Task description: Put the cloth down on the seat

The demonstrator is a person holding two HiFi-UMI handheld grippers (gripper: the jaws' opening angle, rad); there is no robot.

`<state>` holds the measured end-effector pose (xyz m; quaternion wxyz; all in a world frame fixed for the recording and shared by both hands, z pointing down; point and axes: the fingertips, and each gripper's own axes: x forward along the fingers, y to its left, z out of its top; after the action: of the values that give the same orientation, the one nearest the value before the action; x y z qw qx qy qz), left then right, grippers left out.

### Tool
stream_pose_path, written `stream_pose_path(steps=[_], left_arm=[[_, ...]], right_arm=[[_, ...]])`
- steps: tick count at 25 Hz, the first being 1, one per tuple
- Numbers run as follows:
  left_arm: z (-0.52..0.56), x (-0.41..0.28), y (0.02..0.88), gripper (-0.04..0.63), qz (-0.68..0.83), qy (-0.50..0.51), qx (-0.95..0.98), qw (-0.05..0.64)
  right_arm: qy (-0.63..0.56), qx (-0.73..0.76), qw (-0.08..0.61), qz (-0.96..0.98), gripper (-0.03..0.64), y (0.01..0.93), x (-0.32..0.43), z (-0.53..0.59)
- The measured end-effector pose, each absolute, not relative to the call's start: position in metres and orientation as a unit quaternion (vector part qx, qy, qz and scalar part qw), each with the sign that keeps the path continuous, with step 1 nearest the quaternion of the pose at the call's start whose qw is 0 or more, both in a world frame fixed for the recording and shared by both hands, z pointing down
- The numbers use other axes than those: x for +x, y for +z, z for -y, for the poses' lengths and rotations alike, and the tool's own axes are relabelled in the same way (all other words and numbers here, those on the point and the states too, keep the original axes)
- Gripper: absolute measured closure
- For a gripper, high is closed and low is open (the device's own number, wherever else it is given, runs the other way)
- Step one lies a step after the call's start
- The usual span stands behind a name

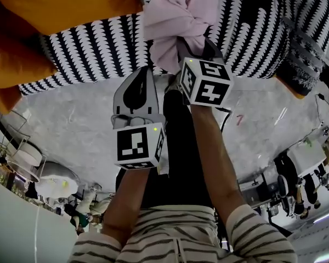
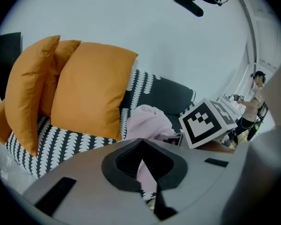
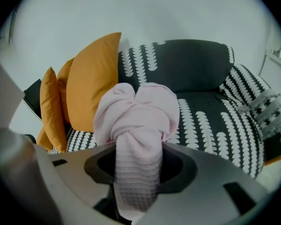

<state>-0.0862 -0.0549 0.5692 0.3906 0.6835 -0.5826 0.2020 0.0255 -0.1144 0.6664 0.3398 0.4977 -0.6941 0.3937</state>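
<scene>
My right gripper [image 1: 193, 49] is shut on a bunched pink cloth [image 1: 178, 21], which it holds over the front of the black-and-white patterned sofa seat [image 1: 93, 51]. In the right gripper view the cloth [image 3: 138, 118] bulges out past the jaws of the gripper [image 3: 138, 151], with the seat [image 3: 210, 121] behind it. My left gripper [image 1: 144, 73] hangs lower and to the left, over the floor just in front of the seat, jaws together and empty. From the left gripper [image 2: 143, 142] I see the cloth [image 2: 150, 121] and the right gripper's marker cube [image 2: 208, 121].
Orange cushions [image 1: 60, 4] lean at the sofa's left end [image 2: 91, 88] [image 3: 91, 78]. A patterned cushion [image 1: 301, 59] lies at the right end [image 3: 260, 102]. The grey floor [image 1: 71, 119] lies below, with furniture and people at its far edges.
</scene>
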Motion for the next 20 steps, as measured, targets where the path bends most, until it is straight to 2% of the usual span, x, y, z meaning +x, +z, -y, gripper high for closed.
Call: stream_pose_path(steps=[9, 15, 20], left_arm=[[0.041, -0.088, 0.593, 0.591, 0.588, 0.200, 0.674, 0.401], [0.021, -0.127, 0.554, 0.592, 0.589, 0.191, 0.671, 0.408], [0.037, -0.126, 0.524, 0.592, 0.591, 0.195, 0.672, 0.402]], right_arm=[[0.400, 0.503, 0.337, 0.688, 0.408, 0.697, 0.028, 0.114], [0.392, 0.513, 0.344, 0.682, 0.407, 0.664, -0.007, 0.099], [0.396, 0.513, 0.339, 0.682, 0.408, 0.640, -0.008, 0.117]])
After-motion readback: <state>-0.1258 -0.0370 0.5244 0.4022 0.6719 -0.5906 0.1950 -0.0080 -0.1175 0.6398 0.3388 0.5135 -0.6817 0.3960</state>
